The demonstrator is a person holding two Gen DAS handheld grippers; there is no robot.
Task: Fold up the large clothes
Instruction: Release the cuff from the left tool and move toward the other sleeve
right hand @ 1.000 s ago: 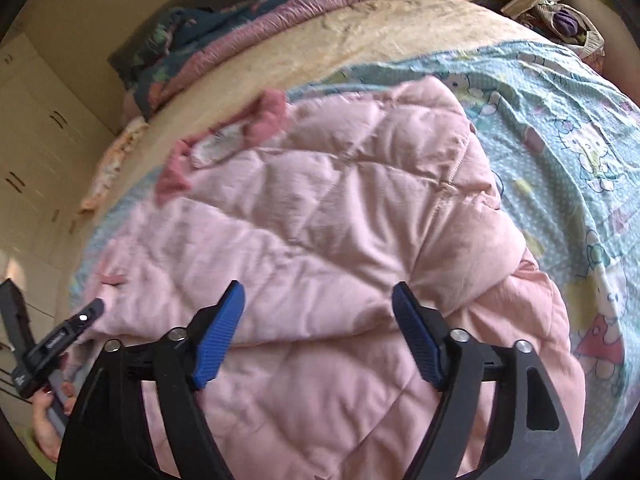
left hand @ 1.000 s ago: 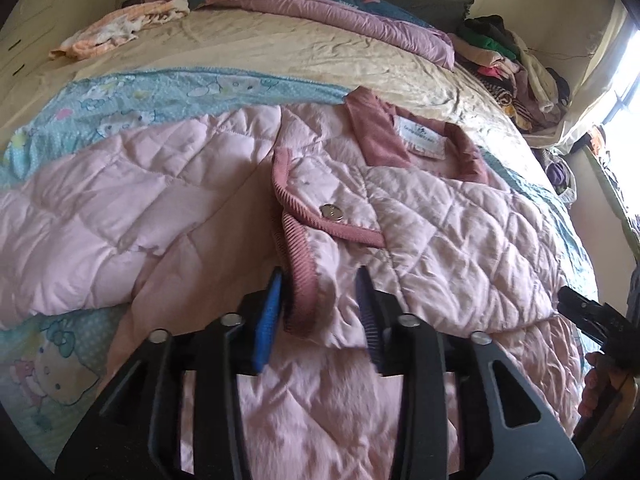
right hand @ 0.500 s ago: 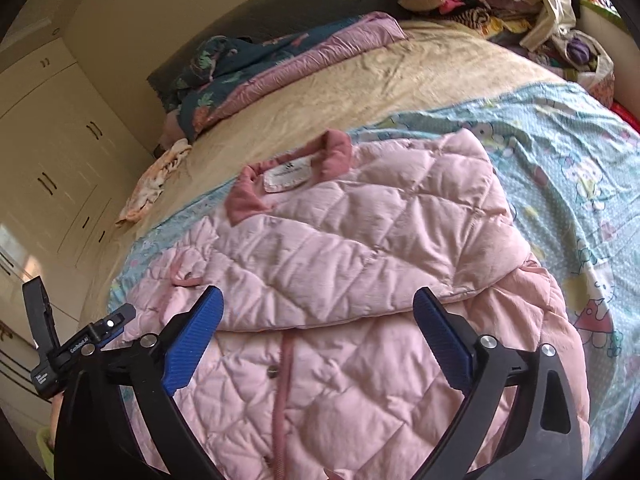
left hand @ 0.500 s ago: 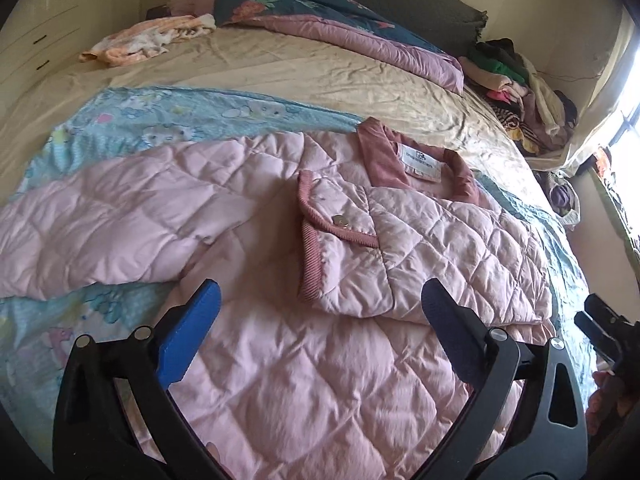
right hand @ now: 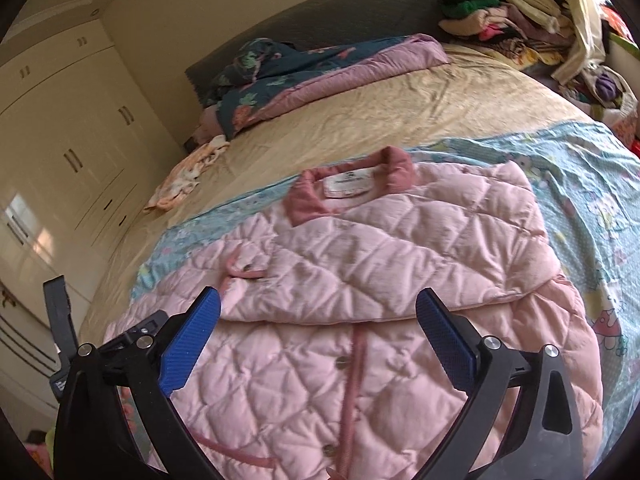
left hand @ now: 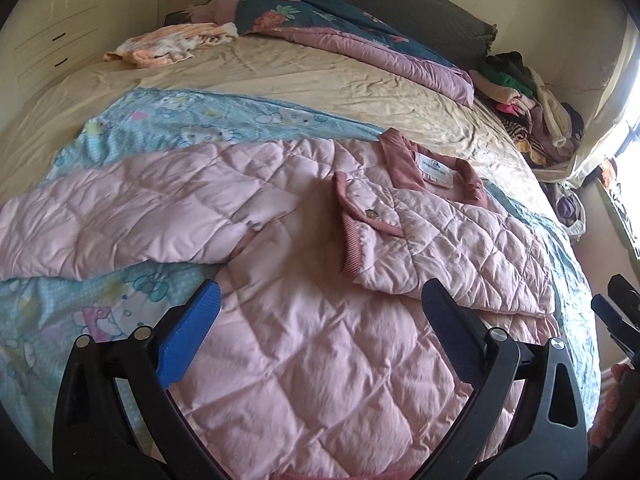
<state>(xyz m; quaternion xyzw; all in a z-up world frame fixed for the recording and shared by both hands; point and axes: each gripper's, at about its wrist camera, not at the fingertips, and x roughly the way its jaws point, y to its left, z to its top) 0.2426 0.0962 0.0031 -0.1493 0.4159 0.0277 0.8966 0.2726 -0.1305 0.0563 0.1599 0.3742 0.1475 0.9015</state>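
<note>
The left tongs [left hand: 318,314] stand wide apart and hold nothing; their blue pads [left hand: 192,330] hang above the pink quilted jacket [left hand: 304,344] without touching it. The right tongs [right hand: 318,320] are also wide apart and empty, above the front of the same jacket [right hand: 360,280]. In the left view the right tongs [left hand: 616,316] appear at the right edge of the picture, beside the jacket's hem.

The jacket lies flat on a light blue cartoon sheet [left hand: 168,120] that covers the near part of the bed [left hand: 320,80]. Its darker pink collar [left hand: 400,160] with a white label [left hand: 434,168] points toward the head of the bed. One sleeve [left hand: 120,220] is spread out toward the bed's left edge. The other sleeve [left hand: 440,248] is folded across the chest, and its ribbed cuff [left hand: 352,248] with a metal snap [left hand: 372,213] lies near the middle of the jacket. In the right view a row of snaps [right hand: 340,364] runs along the closed front.

At the head of the bed lie a dark floral quilt [left hand: 320,12] and a small peach cloth [left hand: 168,44]. A pile of clothes [left hand: 528,112] rests at the far right corner.
</note>
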